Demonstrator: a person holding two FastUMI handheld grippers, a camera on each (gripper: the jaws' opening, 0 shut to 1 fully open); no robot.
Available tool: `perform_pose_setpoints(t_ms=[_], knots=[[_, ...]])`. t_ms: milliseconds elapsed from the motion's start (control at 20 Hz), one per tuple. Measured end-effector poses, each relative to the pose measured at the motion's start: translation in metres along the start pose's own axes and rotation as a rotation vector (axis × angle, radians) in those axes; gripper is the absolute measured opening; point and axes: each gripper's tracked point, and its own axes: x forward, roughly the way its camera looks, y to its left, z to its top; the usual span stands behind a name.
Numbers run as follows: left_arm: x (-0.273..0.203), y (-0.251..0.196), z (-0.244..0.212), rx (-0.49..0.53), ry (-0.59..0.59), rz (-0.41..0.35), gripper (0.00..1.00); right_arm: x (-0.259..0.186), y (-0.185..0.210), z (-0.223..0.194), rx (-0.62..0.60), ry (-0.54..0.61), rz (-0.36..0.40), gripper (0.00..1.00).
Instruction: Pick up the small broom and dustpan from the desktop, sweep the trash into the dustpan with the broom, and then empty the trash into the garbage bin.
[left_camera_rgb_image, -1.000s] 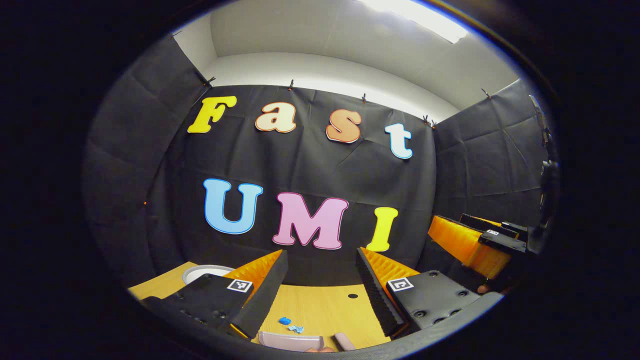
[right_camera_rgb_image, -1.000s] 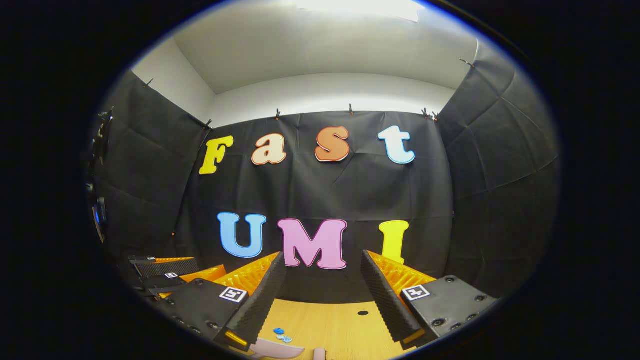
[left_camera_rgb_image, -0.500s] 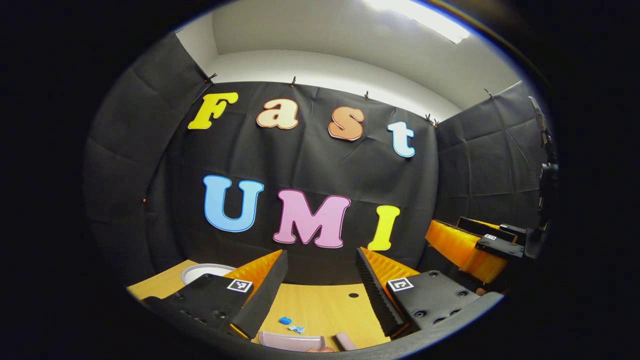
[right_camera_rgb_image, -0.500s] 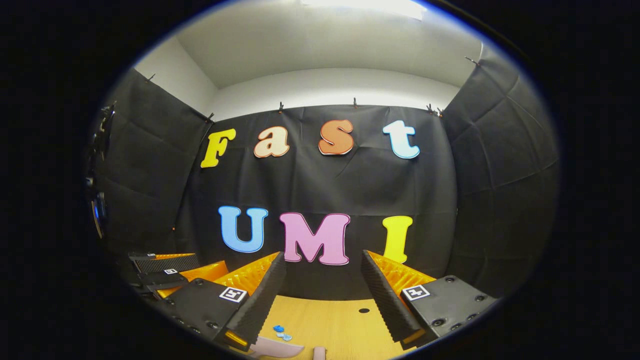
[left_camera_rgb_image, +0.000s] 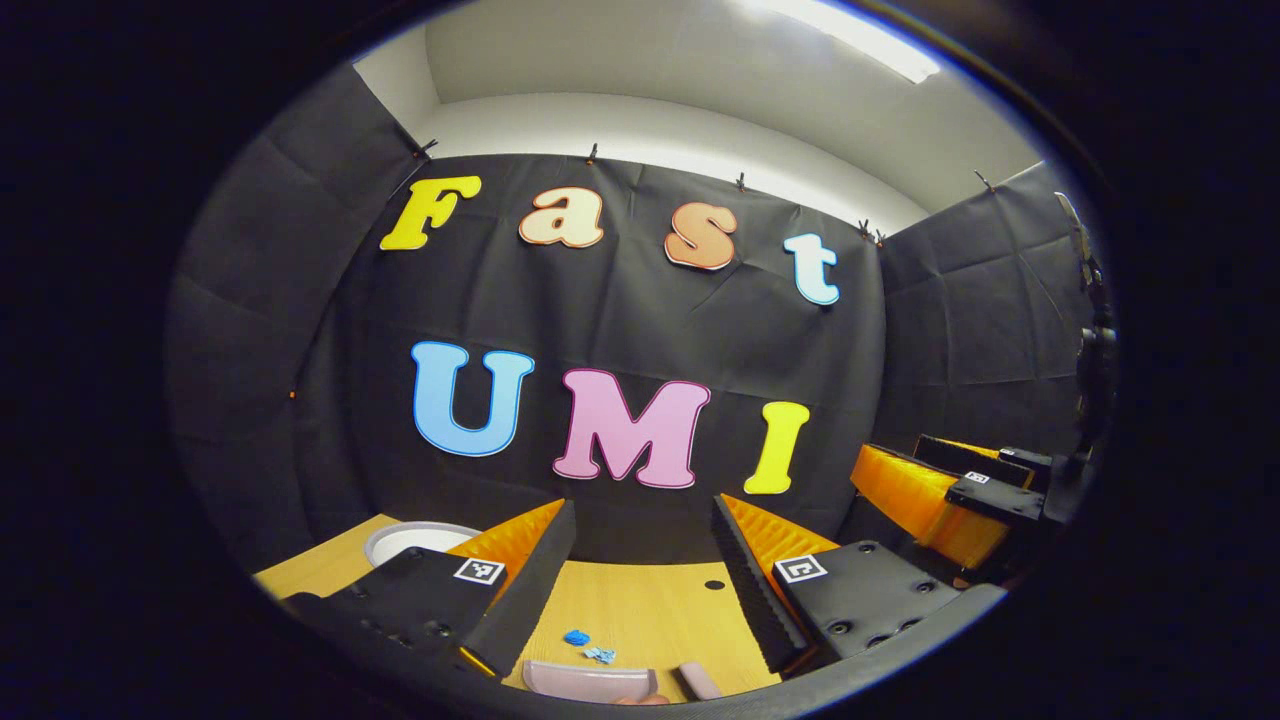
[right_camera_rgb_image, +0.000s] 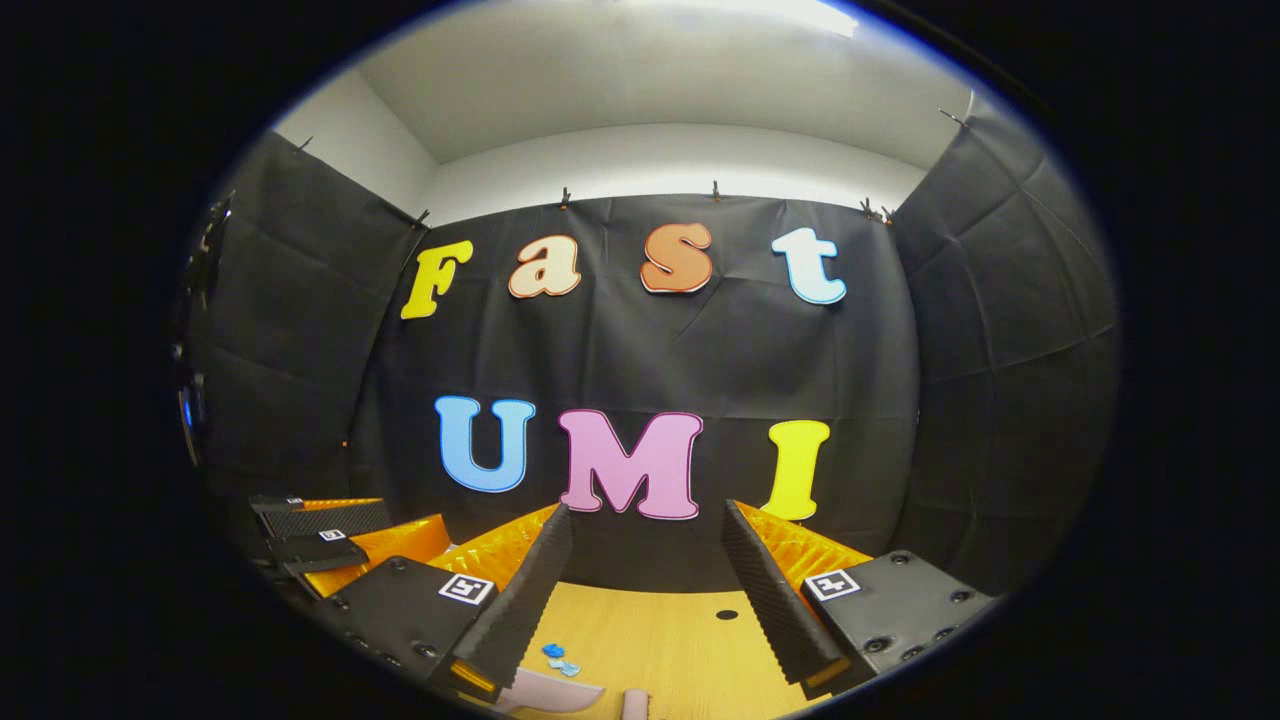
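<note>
My left gripper (left_camera_rgb_image: 642, 520) stands open above the wooden desk (left_camera_rgb_image: 650, 610), nothing between its fingers. Low between them lie small blue trash scraps (left_camera_rgb_image: 587, 646), a pale pink dustpan edge (left_camera_rgb_image: 585, 681) and a pink stub (left_camera_rgb_image: 696, 680), perhaps the broom's handle. My right gripper (right_camera_rgb_image: 645, 525) is open too, over the same blue scraps (right_camera_rgb_image: 560, 659), pink dustpan edge (right_camera_rgb_image: 548, 692) and pink stub (right_camera_rgb_image: 633, 704). Each view catches the other gripper off to the side: the right gripper (left_camera_rgb_image: 965, 490) at right, the left gripper (right_camera_rgb_image: 325, 545) at left.
A white round bin rim (left_camera_rgb_image: 415, 538) sits at the desk's far left behind my left finger. A small dark hole (left_camera_rgb_image: 714, 584) marks the desk near the back. Black cloth walls close the booth on three sides.
Both views have tipped slightly downward, so the wall slides up and a little more desk shows. Both grippers stay open and the dustpan, stub and scraps lie where they were.
</note>
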Motion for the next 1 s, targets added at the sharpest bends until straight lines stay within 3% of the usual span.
perform_pose_setpoints(t_ms=[300, 650, 700, 1000], knots=[[0.002, 0.002, -0.039, 0.050, 0.092, -0.012, 0.80, 0.006, 0.004, -0.027, -0.008, 0.060, 0.011, 0.96], [0.004, 0.014, -0.058, 0.040, 0.161, 0.003, 0.81, 0.012, 0.003, -0.052, 0.018, 0.133, 0.000, 0.95], [0.004, 0.014, -0.061, 0.040, 0.173, 0.006, 0.81, 0.012, 0.004, -0.056, 0.021, 0.145, 0.000, 1.00], [-0.004, 0.019, -0.087, 0.075, 0.267, -0.004, 0.81, 0.013, 0.010, -0.093, 0.047, 0.251, -0.008, 0.97]])
